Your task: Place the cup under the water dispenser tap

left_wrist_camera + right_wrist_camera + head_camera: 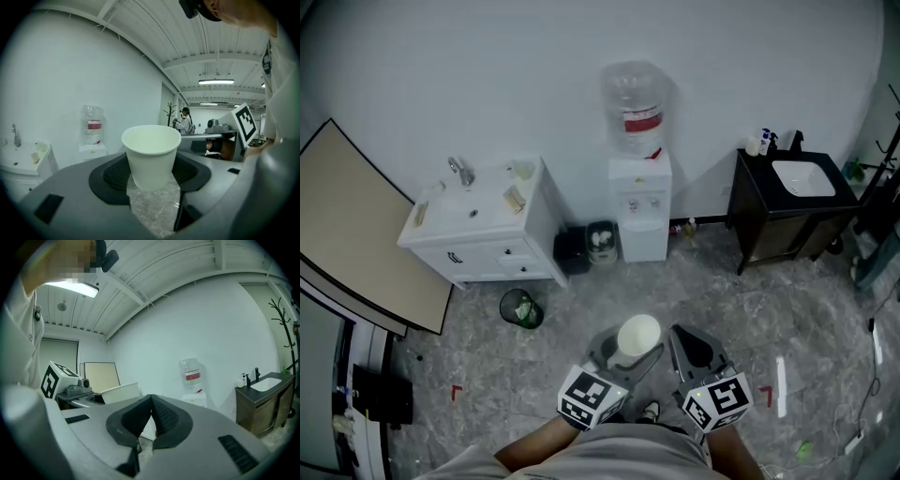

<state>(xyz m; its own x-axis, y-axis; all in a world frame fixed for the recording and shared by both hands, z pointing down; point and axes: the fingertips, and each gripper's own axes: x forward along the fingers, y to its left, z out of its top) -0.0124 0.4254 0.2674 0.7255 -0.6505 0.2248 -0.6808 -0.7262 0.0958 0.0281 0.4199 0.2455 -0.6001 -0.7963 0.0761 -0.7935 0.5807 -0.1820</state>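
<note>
Well in front of the water dispenser (639, 214), and not under its tap, the white paper cup (638, 335) is held upright above the marbled floor (750, 309). The left gripper (151, 164) is clamped on it. A ribbed black pad presses each side of the cup's lower wall, and the rim stands clear above the jaws. Seen along that gripper, the dispenser is small and off to the left of the cup. The right gripper (151, 399) is equally far from the dispenser, just beside the left one. It is closed on nothing, its two pads meeting at the tips.

The dispenser itself is white and stands against the white wall, with a clear bottle (633, 103) bearing a red label on top. Just left of its base stand two small dark bins (586, 248). Farther left is a white vanity (483, 234) with a faucet and basin. A green wire bin (520, 307) sits on the floor in front of the dispenser and to its left. Well to the dispenser's right is a dark cabinet (769, 230) with a white sink set into it. A tan board (366, 234) shows far to its left.
</note>
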